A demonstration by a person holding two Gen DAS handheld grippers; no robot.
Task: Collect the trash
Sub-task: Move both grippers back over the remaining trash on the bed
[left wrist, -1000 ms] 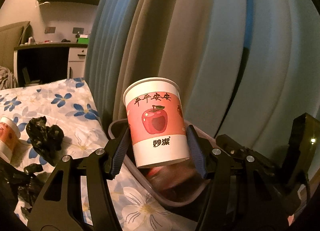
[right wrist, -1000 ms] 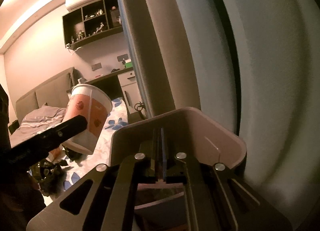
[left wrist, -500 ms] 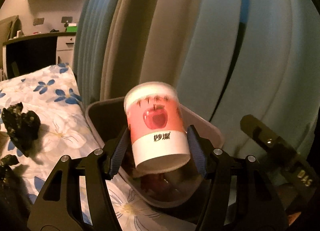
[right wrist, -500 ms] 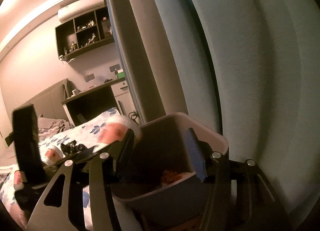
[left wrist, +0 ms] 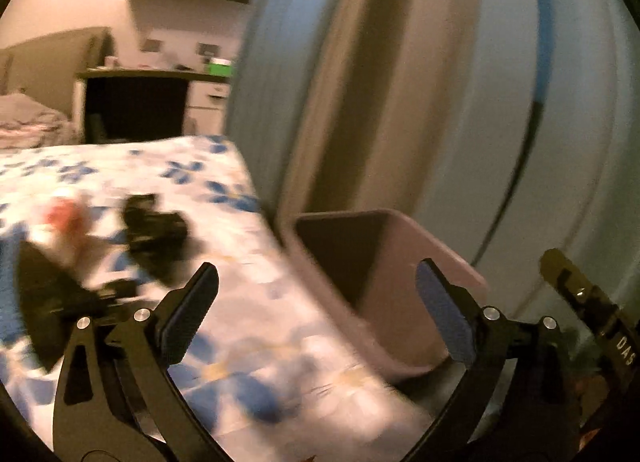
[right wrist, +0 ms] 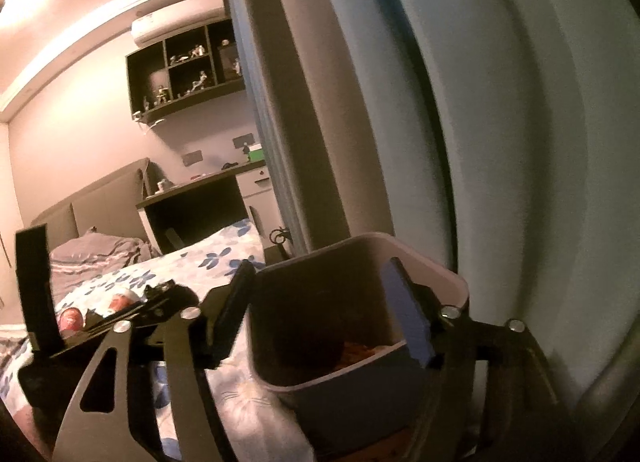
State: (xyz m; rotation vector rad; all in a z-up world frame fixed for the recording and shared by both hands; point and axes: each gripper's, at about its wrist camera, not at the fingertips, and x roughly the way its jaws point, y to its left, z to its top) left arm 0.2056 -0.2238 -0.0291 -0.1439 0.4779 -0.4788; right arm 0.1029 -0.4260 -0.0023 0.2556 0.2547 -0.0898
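A pink-grey trash bin [left wrist: 404, 290] stands beside the bed against the curtain; it also shows in the right wrist view [right wrist: 360, 326], with orange trash inside. My left gripper [left wrist: 316, 306] is open and empty above the bed edge, left of the bin. My right gripper [right wrist: 324, 310] is open, its fingers on either side of the bin without touching it. On the flowered sheet lie a crumpled black bag [left wrist: 156, 234] and a red-and-white paper cup [left wrist: 64, 221]. The cups also show in the right wrist view [right wrist: 120, 302].
A blue and beige curtain [left wrist: 400, 81] hangs right behind the bin. The bed with the flowered sheet [left wrist: 256, 346] fills the left. A dark desk [right wrist: 192, 209] and a wall shelf [right wrist: 184, 65] stand at the back.
The apple cup that my left gripper held over the bin is gone from it, and the gripper has opened and swung left. My right gripper, shut on the bin's rim, has opened.
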